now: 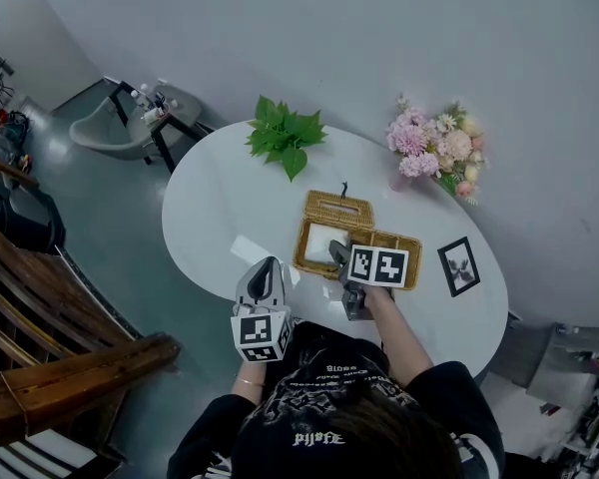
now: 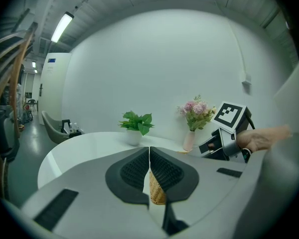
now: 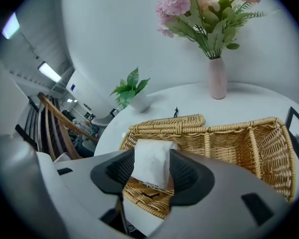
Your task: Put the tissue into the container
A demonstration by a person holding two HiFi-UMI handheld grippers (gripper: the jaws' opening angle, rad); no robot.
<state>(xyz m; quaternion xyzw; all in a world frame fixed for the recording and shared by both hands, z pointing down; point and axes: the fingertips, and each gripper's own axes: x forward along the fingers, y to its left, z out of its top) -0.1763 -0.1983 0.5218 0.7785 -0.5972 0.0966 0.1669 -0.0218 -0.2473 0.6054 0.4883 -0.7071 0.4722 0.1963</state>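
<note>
Your left gripper (image 1: 267,272) hung nearest, at the bench (image 1: 210,218) edge, its fingers (image 2: 134,172) pressed together on nothing. Your right gripper (image 3: 150,171) reached over the wicker container (image 3: 249,133), fingers spread wide, with the tissue pack (image 3: 149,156) standing between them in the left compartment, not visibly squeezed. That pack looked light, soft and easily crushed, its wrapper probably slick. You would have done best taking it gently across its two broad faces, near the middle.
</note>
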